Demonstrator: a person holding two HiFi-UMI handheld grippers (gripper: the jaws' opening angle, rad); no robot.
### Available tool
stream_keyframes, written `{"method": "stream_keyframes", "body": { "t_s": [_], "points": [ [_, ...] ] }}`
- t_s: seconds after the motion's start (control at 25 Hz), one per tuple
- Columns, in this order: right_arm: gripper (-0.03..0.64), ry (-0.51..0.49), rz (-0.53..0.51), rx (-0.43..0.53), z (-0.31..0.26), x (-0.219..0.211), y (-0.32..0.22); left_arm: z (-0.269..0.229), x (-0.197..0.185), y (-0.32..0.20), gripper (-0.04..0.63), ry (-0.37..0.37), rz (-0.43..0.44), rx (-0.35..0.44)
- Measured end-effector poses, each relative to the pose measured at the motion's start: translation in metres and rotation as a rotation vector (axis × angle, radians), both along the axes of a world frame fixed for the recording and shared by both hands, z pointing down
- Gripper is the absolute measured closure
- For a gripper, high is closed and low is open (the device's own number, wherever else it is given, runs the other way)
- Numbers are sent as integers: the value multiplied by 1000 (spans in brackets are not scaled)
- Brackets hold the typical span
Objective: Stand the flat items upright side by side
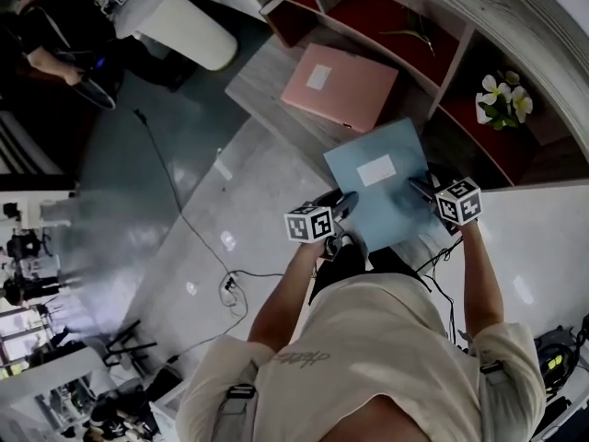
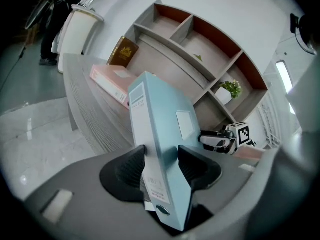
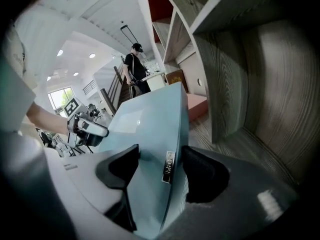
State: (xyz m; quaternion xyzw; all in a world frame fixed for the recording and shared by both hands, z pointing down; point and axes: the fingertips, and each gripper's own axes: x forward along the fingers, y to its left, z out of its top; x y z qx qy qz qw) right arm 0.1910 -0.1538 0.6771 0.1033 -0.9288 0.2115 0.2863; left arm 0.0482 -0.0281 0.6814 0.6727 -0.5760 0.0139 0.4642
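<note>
Grey wood-grain desk (image 1: 256,79) runs in front of a curved shelf unit (image 1: 457,63) with red-backed compartments. I count three flat items. One pink binder (image 1: 339,87) lies flat on the desk. One brown book (image 2: 122,51) lies flat on the desk beyond it, at the foot of the shelf. One pale blue binder (image 1: 386,201) is in my grip. It sits nearer to me than the pink binder and apart from it, tilted, with its broad labelled face turned up. I cannot tell whether its far edge touches the desk.

I work with two tools, and both are closed on that same blue binder. My left tool (image 2: 162,155) clamps across its thickness at the spine end, one pad on each cover. My right tool (image 3: 160,154) clamps across the thickness at the opposite side, next to a small metal fitting on the edge. Each tool shows in the other's view, on the far side of the blue cover.

One plant with white flowers (image 1: 502,99) stands in a shelf compartment to the right. One person (image 1: 46,35) stands well back on the floor.
</note>
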Motion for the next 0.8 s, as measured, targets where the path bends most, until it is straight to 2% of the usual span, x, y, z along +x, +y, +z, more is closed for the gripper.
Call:
{"method": "stream_keyframes", "body": {
  "t_s": [0.16, 0.4, 0.64, 0.8],
  "points": [
    [344, -42, 6, 84, -22, -5, 1, -35, -9, -5, 377, -108, 14, 97],
    [345, -52, 12, 197, -45, -10, 10, -68, -16, 2, 383, -188, 20, 175],
    [345, -57, 25, 352, -63, -9, 13, -94, -13, 9, 390, -240, 55, 265],
    [345, -50, 52, 407, -65, -4, 15, -98, -7, 13, 393, -244, 84, 308]
  ]
}}
